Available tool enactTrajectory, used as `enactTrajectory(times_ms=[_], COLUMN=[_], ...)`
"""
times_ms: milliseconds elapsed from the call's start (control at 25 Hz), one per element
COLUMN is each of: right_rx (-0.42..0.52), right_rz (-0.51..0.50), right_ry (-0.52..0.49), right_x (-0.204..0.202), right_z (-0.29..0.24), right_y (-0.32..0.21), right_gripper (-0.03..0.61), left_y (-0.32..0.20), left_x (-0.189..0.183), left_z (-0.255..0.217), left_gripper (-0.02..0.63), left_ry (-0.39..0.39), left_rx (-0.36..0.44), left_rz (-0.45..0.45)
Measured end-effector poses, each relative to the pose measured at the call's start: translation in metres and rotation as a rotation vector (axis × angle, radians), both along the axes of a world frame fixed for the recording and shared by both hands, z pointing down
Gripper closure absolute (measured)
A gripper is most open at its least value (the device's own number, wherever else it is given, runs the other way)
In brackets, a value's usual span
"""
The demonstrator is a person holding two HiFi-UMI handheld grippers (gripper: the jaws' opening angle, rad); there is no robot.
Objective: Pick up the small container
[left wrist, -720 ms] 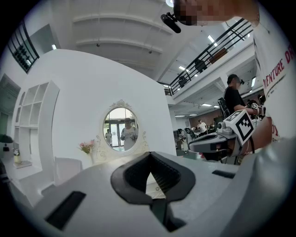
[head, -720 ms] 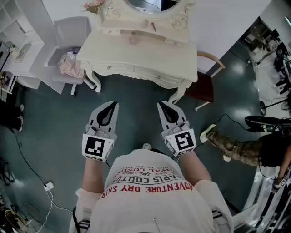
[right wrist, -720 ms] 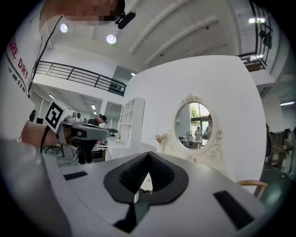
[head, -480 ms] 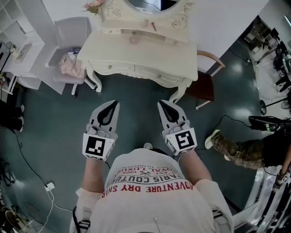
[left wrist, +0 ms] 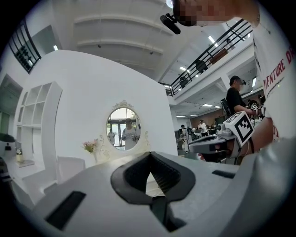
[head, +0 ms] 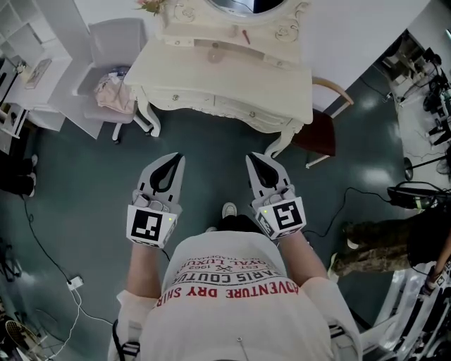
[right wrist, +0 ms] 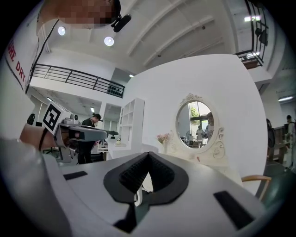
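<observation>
A dark teal floor (head: pixel 84 190) spreads under one cream table (head: pixel 183 74) set against a white wall, with one oval mirror (head: pixel 243 5) at its back. There are two chairs: a grey chair (head: pixel 116 49) on the left holding a pink cloth (head: pixel 113 95), and a wooden chair (head: pixel 320 130) with a red seat at the table's right corner. A white shelf (head: pixel 17 63) stands far left. One small container (head: pixel 213 56), pale pink, sits on the table near the mirror's foot, well apart from both tools. There are two of these, held side by side over the floor. The left hand-held gripper (head: pixel 171 163) and the right hand-held gripper (head: pixel 257 163) each have their jaw tips pressed together, with nothing between them.
</observation>
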State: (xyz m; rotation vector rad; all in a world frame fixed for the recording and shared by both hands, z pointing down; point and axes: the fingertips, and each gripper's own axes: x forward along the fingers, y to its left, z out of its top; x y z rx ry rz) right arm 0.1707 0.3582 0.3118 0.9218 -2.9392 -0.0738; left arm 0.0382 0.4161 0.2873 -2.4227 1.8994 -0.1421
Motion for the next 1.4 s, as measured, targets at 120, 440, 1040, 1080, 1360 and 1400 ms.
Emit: enactTrajectory(times_ms=[120, 440, 1040, 1080, 1360, 1400], right_rx=[-0.011, -0.049, -0.034, -0.038, -0.059, -0.067], right_rz=[-0.008, -0.052, -0.158, -0.156, -0.132, -0.124], right_ry=[0.008, -0.007, -0.021, -0.019, 0.026, 0.032], right_x=[-0.006, -0.032, -0.072, -0.073, -0.091, -0.094], right_z=[0.009, 0.029, 0.018, 0.019, 0.034, 0.037], right_y=[-0.015, -0.106, -0.352, -0.366, -0.430, -0.439], right_gripper=[0.580, 0.580, 0.580, 0.580, 0.580, 0.580], left_y=[-0.013, -0.093, -0.346, -0.359, -0.431, -0.441], left_x=[-0.007, -0.028, -0.067, -0.070, -0.084, -0.087], left_z=[0.010, 0.028, 0.025, 0.026, 0.045, 0.050], left_gripper=[0.607, 0.607, 0.607, 0.607, 0.607, 0.607], left_ry=[-0.002, -0.012, -0.006, -0.006, 0.002, 0.007], left_rx=[-0.023, -0.048, -0.042, -0.045, -0.093, -0.102], left_rz=[-0.020, -0.069, -0.134, -0.136, -0.090, -0.074])
